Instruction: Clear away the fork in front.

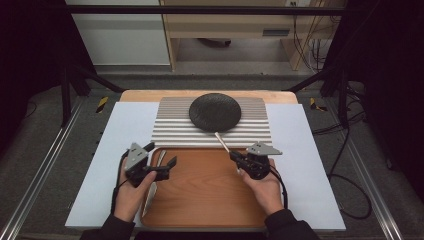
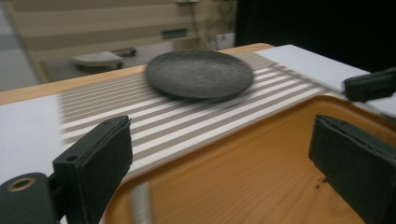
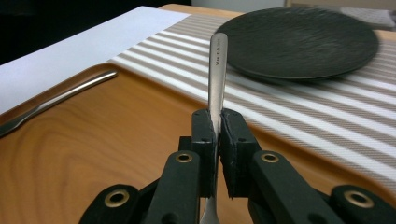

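Right gripper (image 3: 217,122) clamps a slim steel utensil handle (image 3: 217,70) edge-on, held above the wooden tray (image 1: 210,200), its tip toward the dark plate (image 1: 215,112) on the striped mat (image 1: 172,125). Judged light, stiff and slick, likely to pivot; grip nearer mid-handle. Left gripper (image 2: 219,154) gapes empty over the tray; a second utensil (image 3: 60,100) lies there.
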Demonstrator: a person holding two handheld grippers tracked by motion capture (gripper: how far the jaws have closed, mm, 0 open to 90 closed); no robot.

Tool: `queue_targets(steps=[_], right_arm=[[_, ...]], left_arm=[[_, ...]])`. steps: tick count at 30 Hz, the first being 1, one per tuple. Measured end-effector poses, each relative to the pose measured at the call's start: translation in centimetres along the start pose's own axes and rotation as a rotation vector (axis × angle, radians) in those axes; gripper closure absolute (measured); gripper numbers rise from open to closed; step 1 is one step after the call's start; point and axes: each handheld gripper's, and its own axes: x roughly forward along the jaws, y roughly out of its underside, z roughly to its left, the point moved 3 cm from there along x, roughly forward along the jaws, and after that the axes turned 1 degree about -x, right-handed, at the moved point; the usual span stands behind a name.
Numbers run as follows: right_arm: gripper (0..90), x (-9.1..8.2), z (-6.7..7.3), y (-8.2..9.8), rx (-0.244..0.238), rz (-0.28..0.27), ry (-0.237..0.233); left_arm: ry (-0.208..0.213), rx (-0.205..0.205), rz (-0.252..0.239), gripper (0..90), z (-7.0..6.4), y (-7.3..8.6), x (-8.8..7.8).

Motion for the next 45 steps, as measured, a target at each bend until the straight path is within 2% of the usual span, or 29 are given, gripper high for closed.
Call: queue_targets(steps=[2,5,8,9,13,17,21,28,38,45], right_arm=[[84.6,0.4,0.8,0.1,-0.008,-0.01,-0.017],[84.6,0.8,1.8,0.0,-0.009,-0.039,-0.035],[84.7,0.9,2.4,0.0,-0.009,-0.069,-0.043],[84.6,0.9,2.5,0.0,-0.006,-0.077,-0.047],[84.6,0.7,3.1,-0.4,-0.008,-0.103,-0.057],[84.6,0.3,3.6,-1.0,-0.012,-0.13,-0.061],[84.6,-0.2,4.3,-1.7,-0.037,-0.151,-0.058],[84.6,-0.1,4.9,-2.0,-0.044,-0.165,-0.062],[84.6,0.3,5.7,-2.2,-0.046,-0.177,-0.084],[84.5,0.5,6.2,-2.5,-0.047,-0.182,-0.097]], left_arm=[[0.033,0.0,0.005,6.3,-0.6,-0.7,1.6],[0.068,-0.021,0.007,6.8,-1.2,-1.4,3.4],[0.086,-0.049,0.009,9.7,-1.4,-1.3,4.1],[0.098,-0.07,0.009,10.6,-1.5,-1.3,4.2],[0.143,-0.093,0.01,19.2,-2.0,-1.5,4.3],[0.163,-0.054,0.015,27.8,-2.6,-1.9,4.4],[0.187,-0.05,0.022,32.6,-3.0,-2.4,4.5],[0.223,-0.086,0.025,41.1,-3.1,-2.7,4.8],[0.228,-0.113,0.027,48.8,-2.9,-2.8,5.3],[0.258,-0.171,0.026,55.0,-2.6,-2.8,5.7]])
